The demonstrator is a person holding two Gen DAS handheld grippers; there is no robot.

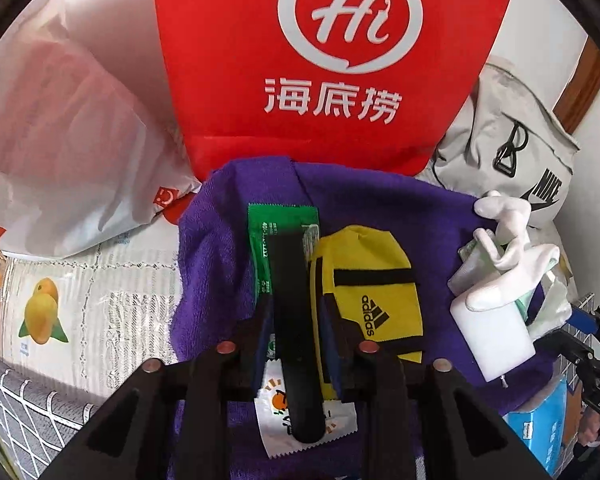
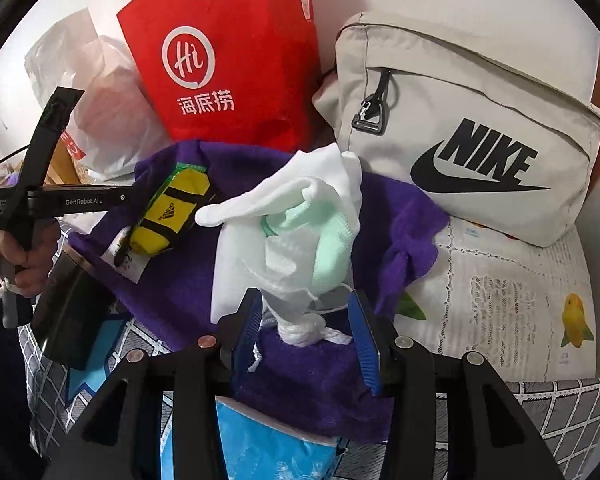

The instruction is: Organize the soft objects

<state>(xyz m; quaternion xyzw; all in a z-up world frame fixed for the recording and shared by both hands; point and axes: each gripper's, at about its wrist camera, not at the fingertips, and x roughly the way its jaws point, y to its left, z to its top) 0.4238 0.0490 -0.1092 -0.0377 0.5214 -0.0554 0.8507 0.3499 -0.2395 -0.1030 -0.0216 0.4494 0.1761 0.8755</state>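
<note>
We see a big grey cloth bag with black letters leaning at the back, next to a tall red paper bag with a white round sign. In front of them lies a fuzzy purple towel, spread flat. On it sit a small yellow sock and a white glove with crumpled plastic. Our left gripper has its jaws close together around a flat black strip, which lies over a green packet; we think it pinches the strip. Our right gripper has its jaws spread, with the plastic's knotted end between them, not squeezed. If we lift now, the plastic may slip out because nothing holds it. The left might drag the packet along too.
</note>
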